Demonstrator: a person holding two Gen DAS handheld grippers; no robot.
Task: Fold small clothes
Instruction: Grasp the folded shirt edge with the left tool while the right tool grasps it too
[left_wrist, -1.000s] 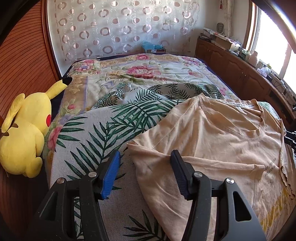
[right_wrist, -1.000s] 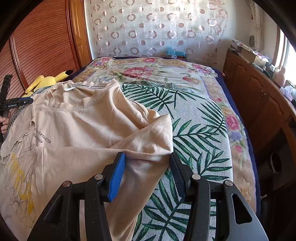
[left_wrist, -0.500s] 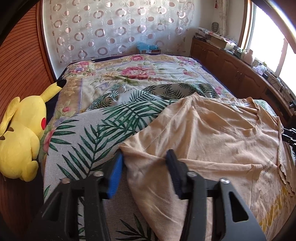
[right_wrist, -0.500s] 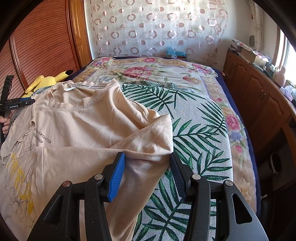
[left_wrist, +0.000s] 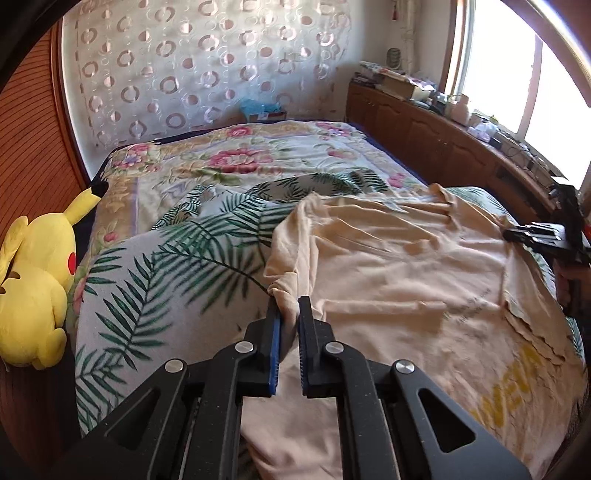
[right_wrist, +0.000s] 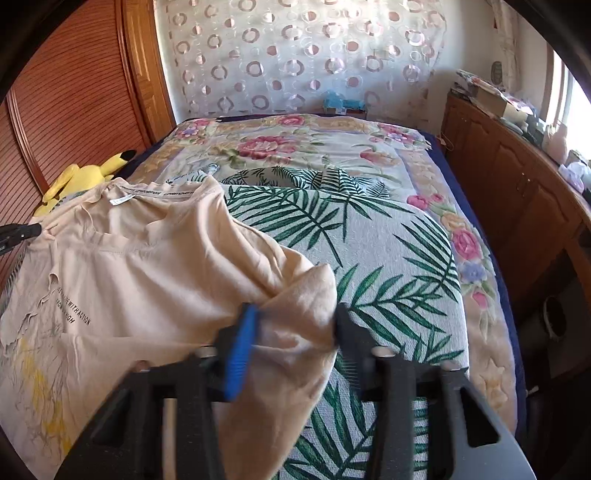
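Observation:
A beige t-shirt (left_wrist: 388, 266) with yellow print lies spread on the bed, also in the right wrist view (right_wrist: 147, 266). My left gripper (left_wrist: 288, 301) is closing, and its blue pads pinch the bunched left sleeve, lifted slightly off the blanket. My right gripper (right_wrist: 295, 321) is blurred as its jaws close. They still stand wide, with the other sleeve lying between them. The right gripper (left_wrist: 535, 236) also shows at the far right edge of the left wrist view. The left gripper (right_wrist: 18, 232) peeks in at the left edge of the right wrist view.
The shirt rests on a palm-leaf blanket (left_wrist: 155, 280) over a floral bedspread (right_wrist: 295, 147). A yellow plush toy (left_wrist: 33, 288) sits by the wooden wardrobe at the left. A low wooden cabinet (right_wrist: 517, 184) with clutter runs along the right side under the window.
The left gripper moved onto the left sleeve, closed on it and gathered it up. The right gripper stayed over the right sleeve, and its jaws now blur.

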